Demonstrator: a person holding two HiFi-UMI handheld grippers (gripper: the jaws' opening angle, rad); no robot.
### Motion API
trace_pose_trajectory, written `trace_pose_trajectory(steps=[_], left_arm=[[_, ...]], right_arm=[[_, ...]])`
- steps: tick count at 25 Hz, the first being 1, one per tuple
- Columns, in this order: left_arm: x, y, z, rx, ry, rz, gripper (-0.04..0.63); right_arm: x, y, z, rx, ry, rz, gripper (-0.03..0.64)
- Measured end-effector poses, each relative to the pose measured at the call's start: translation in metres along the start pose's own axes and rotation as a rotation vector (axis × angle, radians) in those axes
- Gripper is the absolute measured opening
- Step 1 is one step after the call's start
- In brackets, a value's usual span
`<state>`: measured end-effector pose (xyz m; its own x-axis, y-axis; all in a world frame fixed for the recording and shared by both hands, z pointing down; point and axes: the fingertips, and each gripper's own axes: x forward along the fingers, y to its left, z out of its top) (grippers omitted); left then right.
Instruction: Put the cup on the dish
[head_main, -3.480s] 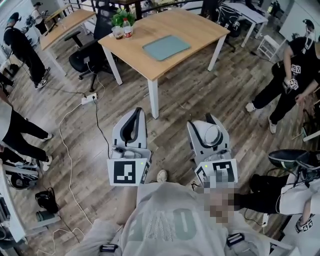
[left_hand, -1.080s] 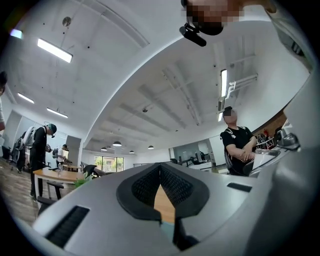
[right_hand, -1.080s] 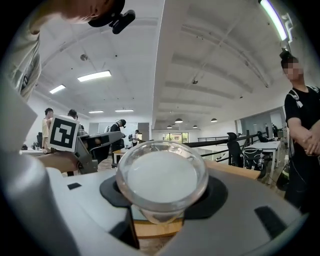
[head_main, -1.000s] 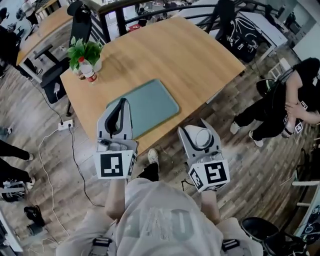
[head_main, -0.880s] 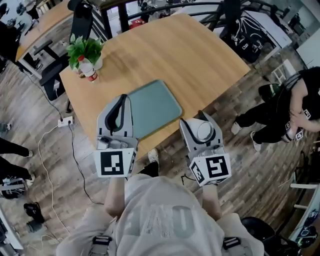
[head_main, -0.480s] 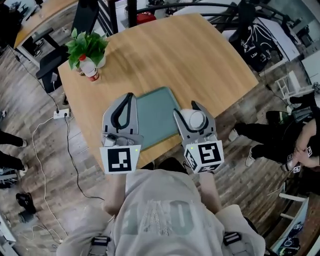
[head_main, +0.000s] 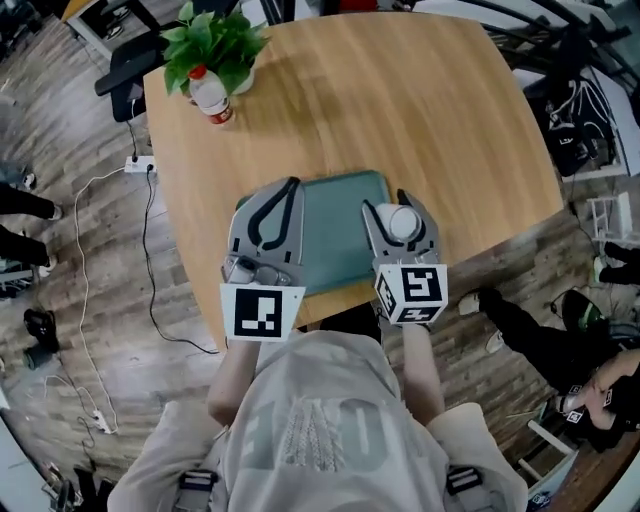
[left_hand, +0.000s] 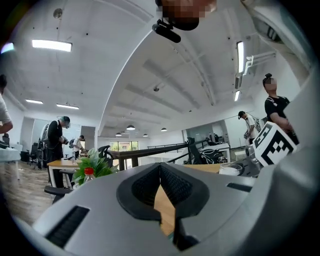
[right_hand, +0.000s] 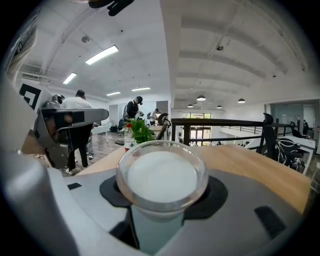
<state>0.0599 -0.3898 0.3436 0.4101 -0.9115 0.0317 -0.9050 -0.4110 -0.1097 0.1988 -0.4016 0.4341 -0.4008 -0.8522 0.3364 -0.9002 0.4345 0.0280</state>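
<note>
A clear glass cup (head_main: 403, 222) with a white inside sits between the jaws of my right gripper (head_main: 402, 203), which is shut on it. In the right gripper view the cup (right_hand: 162, 176) fills the centre, mouth toward the camera. A flat teal-green dish (head_main: 335, 240) lies on the wooden table (head_main: 400, 100) near its front edge. The cup hangs over the dish's right part; teal shows under it (right_hand: 152, 235). My left gripper (head_main: 291, 186) is over the dish's left edge, shut with nothing in it, its tips meeting (left_hand: 160, 166).
A potted green plant (head_main: 215, 40) and a red-capped bottle (head_main: 212, 96) stand at the table's far left corner. A cable and power strip (head_main: 140, 163) lie on the floor to the left. A black railing (right_hand: 220, 122) runs beyond the table. People stand further off.
The person has come up to the table. Both grippers moved from over the floor to over the teal dish. The cup stayed in the right gripper throughout.
</note>
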Motion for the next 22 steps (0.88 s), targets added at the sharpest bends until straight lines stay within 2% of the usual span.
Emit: trace_pose_trajectory(steps=[6,12,15,22], left_arm=[[0.018,0.015,-0.031,0.002,0.087,0.043,0.011],[0.028,0.023,-0.046,0.009,0.149,0.074,0.011],[0.028,0.034,-0.05,0.013,0.165,0.103,0.011],[0.032,0.051,-0.062,0.015,0.182,0.135,0.011]], right_arm=[[0.061,-0.011,-0.036,-0.005,0.067,0.05,0.253],[0.093,-0.008,-0.074,0.023,0.136,0.101,0.253],[0.099,-0.002,-0.093,0.017,0.186,0.129,0.253],[0.114,0.0,-0.112,-0.012,0.255,0.117,0.253]])
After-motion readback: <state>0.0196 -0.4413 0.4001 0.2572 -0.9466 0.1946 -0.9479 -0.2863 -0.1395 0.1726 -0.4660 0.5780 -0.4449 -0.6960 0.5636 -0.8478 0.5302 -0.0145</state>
